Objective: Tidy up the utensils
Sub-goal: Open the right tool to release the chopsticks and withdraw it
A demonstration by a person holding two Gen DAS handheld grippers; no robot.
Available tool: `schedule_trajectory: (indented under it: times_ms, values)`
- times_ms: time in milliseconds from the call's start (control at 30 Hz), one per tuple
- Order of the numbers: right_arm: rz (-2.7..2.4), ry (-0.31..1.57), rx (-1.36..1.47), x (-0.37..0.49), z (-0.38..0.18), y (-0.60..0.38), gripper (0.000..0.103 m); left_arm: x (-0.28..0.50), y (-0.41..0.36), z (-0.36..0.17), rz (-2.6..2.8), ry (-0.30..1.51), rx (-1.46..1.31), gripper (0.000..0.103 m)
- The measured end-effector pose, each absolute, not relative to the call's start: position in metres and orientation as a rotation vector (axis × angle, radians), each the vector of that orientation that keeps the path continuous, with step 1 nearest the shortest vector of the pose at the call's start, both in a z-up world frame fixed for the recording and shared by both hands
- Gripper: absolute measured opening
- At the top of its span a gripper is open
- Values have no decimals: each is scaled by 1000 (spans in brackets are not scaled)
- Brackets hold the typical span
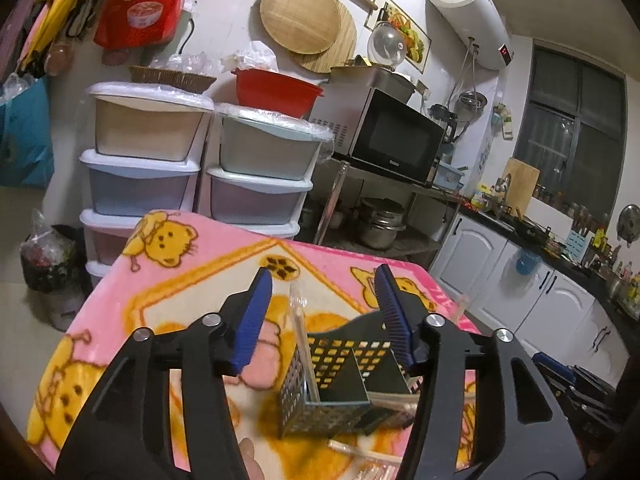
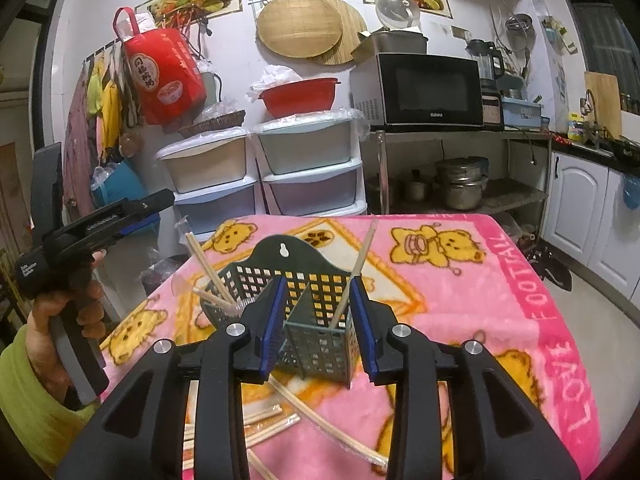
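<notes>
A dark green perforated utensil holder (image 2: 308, 300) with two compartments stands on the pink bear blanket (image 2: 480, 300). One wrapped chopstick (image 2: 356, 272) leans in its right compartment and wrapped chopsticks (image 2: 208, 268) lean in its left one. Several more wrapped chopsticks (image 2: 280, 420) lie loose on the blanket in front of it. My right gripper (image 2: 318, 292) is open and empty, with its fingers on either side of the holder's near compartment. My left gripper (image 1: 324, 284) is open and empty above the holder (image 1: 340, 376), where a chopstick (image 1: 306, 344) stands; it also shows at the left of the right wrist view (image 2: 132, 212).
Stacked plastic drawers (image 2: 264, 176) with a red basin (image 2: 298, 96) on top stand behind the table. A microwave (image 2: 428, 88) sits on a metal rack holding pots (image 2: 460, 188). White cabinets (image 2: 580, 220) and a cluttered counter run along the right.
</notes>
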State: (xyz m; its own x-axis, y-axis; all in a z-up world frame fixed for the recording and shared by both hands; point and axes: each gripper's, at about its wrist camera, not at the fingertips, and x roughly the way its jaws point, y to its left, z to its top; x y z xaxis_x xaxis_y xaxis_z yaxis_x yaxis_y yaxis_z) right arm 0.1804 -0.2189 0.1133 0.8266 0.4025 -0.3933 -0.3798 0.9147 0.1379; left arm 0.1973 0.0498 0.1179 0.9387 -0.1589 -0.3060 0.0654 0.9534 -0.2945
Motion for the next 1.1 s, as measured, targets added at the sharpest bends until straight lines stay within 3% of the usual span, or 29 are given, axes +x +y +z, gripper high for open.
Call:
schedule_trajectory:
  times_ms: [533,1100]
  values:
    - [410,443,57,160,105,-228,49,162,49,114,-147,366,-290,92]
    - [449,440,34,136,107,-219,53,130,54,105,-152,394,-304,92]
